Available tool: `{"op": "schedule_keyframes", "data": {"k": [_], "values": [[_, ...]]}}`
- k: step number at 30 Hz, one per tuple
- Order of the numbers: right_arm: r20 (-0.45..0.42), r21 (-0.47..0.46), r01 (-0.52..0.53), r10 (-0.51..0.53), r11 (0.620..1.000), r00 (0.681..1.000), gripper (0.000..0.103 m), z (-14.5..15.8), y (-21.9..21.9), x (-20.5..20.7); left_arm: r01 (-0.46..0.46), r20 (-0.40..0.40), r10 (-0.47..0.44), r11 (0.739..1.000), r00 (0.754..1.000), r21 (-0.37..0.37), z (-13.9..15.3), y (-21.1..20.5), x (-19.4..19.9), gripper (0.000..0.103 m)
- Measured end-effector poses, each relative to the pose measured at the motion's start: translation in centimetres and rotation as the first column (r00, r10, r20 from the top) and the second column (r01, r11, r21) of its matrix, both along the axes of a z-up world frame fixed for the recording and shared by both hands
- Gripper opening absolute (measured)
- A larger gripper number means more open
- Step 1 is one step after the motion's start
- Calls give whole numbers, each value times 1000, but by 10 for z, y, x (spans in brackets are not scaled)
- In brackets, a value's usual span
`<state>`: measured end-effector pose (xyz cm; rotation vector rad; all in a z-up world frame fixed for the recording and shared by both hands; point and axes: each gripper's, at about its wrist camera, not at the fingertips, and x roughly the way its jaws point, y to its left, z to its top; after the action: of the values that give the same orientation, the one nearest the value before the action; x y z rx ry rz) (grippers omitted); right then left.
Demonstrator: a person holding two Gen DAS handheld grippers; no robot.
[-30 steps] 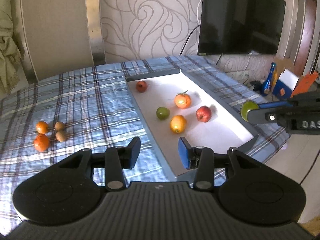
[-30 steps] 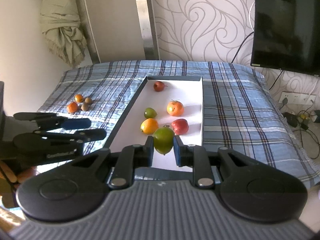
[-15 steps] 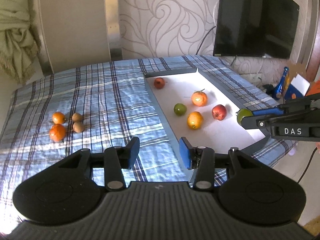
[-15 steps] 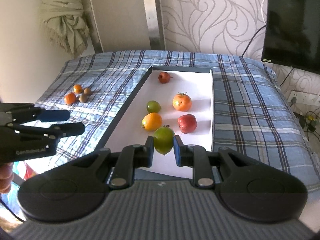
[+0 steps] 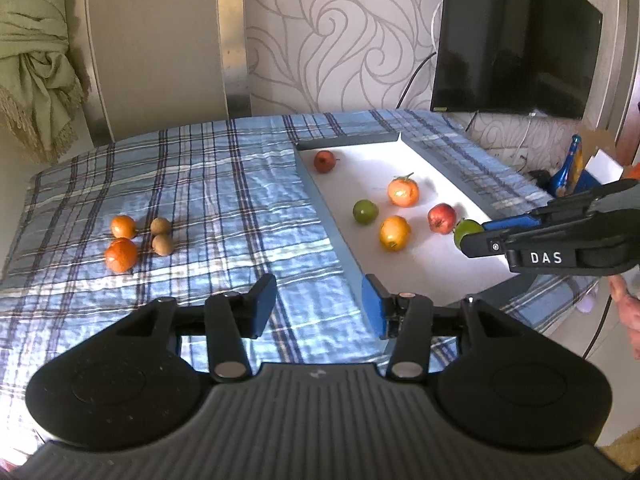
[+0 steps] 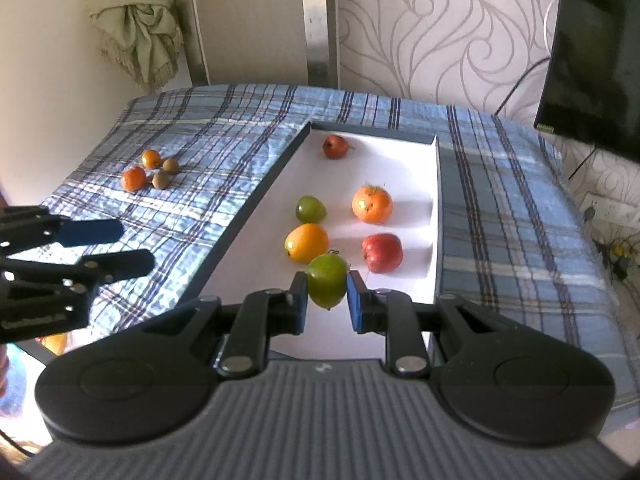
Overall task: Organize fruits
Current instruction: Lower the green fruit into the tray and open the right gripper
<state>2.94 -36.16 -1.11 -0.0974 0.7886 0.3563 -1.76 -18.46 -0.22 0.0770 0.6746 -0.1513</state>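
Observation:
My right gripper (image 6: 327, 300) is shut on a green fruit (image 6: 327, 286) and holds it over the near end of the white tray (image 6: 400, 152). The tray holds several fruits: a small red one (image 6: 335, 146), an orange one (image 6: 371, 204), a green one (image 6: 310, 209), a yellow-orange one (image 6: 306, 242) and a red apple (image 6: 382, 252). My left gripper (image 5: 319, 306) is open and empty above the plaid cloth, left of the tray's near corner. Two oranges (image 5: 120, 255) and two brown kiwis (image 5: 162, 244) lie on the cloth at left.
The tray (image 5: 432, 168) has raised dark rims. A television (image 5: 512, 40) hangs at the back right. A curtain (image 5: 36, 80) hangs at the left. Cables and a socket (image 6: 604, 208) lie beyond the table's right edge.
My right gripper has moved forward over the tray with the green fruit. My left gripper has swung left, bringing the loose oranges and kiwis nearer the middle of its view.

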Motion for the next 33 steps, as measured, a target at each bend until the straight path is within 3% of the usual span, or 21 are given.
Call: {"op": "schedule_keyframes", "data": {"k": [12,25,33], "values": [[-36,53,61,-59,997,998,24,-24,-2,17,-9,-20,11,997,1000,78,5,9,-4,54],[-19,-24,65,-65,998,998,25,-35,-4,37,-68,-38,70,997,997,44,0,19,-3,54],[-7,2,64,-64,998,998,27,-26,-12,31,-50,-30,52,997,998,59,2,7,-1,54]]}}
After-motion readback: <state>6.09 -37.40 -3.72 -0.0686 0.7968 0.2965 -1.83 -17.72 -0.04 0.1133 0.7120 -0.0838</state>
